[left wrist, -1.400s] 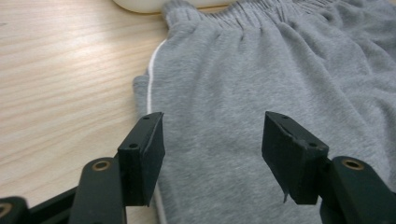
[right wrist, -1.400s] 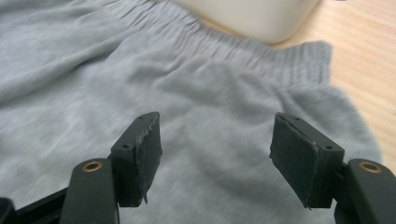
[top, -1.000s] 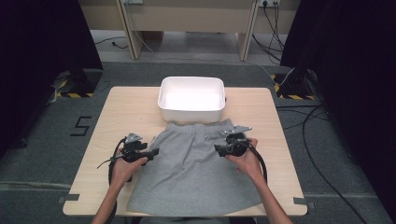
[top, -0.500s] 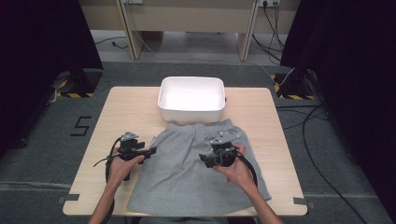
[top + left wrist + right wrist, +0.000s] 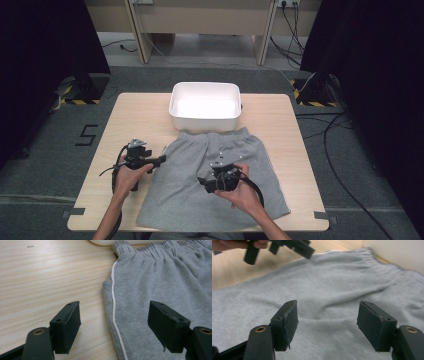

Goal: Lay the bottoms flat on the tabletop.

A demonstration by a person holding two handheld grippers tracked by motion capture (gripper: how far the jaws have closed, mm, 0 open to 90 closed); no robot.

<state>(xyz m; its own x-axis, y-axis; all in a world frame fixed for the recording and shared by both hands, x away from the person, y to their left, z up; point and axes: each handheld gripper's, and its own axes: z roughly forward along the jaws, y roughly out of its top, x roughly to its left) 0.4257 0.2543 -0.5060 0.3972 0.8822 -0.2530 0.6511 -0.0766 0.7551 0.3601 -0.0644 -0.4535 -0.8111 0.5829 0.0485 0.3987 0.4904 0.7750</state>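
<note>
With both tools spread and empty, left tool (image 5: 161, 160) just opening at the grey shorts' (image 5: 215, 185) nine-o'clock edge, right tool (image 5: 204, 184) over their middle, folding seems underway; next, pinch cloth.

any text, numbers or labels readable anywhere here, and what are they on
"5": a dark figure marked on the grey floor left of the table.
The grey shorts, the white tub and both grippers carry no lettering that can be made out.
The yellow and black striped tape on the floor is a pattern, not text.
</note>
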